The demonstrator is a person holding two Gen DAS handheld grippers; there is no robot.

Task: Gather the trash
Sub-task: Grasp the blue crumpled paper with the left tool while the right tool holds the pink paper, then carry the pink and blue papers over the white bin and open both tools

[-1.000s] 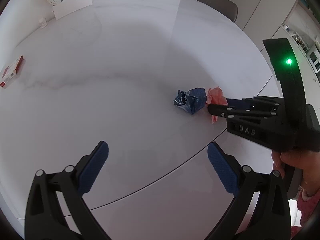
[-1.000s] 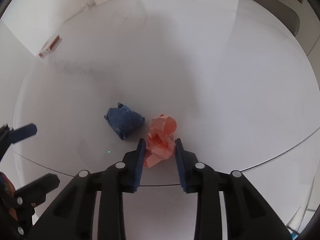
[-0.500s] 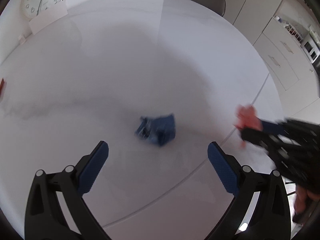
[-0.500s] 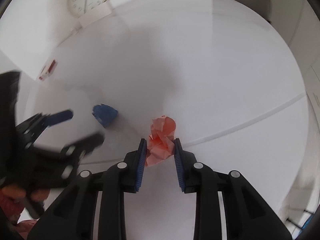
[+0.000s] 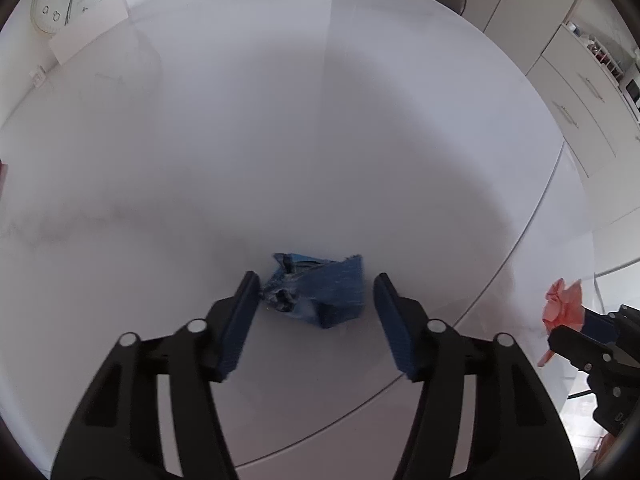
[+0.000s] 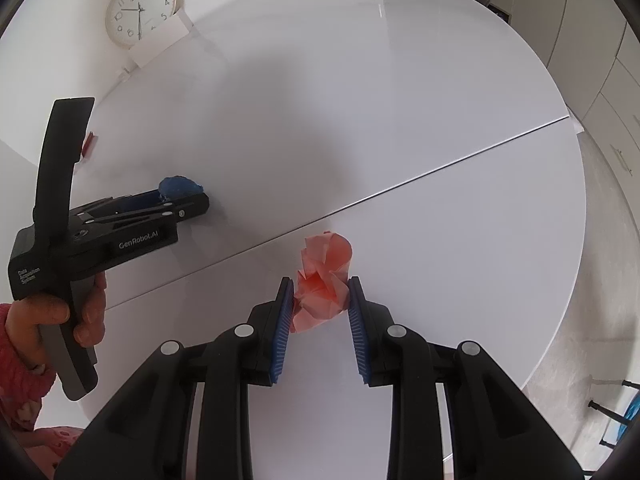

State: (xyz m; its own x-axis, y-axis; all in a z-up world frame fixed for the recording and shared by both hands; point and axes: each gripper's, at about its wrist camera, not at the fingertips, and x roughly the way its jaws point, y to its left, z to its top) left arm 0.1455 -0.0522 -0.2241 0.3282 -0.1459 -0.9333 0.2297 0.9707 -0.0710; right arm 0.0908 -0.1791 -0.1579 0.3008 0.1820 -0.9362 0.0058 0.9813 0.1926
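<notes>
Each hand-held gripper (image 6: 318, 322) is black plastic with blue ribbed pads (image 6: 282, 332) and round silver screws (image 6: 242, 331), the left one (image 6: 182, 200) has white words on its side, and the person wears a fuzzy pink sleeve (image 6: 16, 364) with little hearts.

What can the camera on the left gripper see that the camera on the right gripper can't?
Only the left wrist view shows the crumpled blue wrapper whole, lying on the table between the left gripper, whose jaws are closing around it, the right pad not yet touching.

Only the right wrist view shows the hand holding the left gripper, its pink sleeve, and the pink paper wad close up, squeezed by the right gripper.

Both show the white round table, the wall clock, and at least a bit of both pieces of trash.
</notes>
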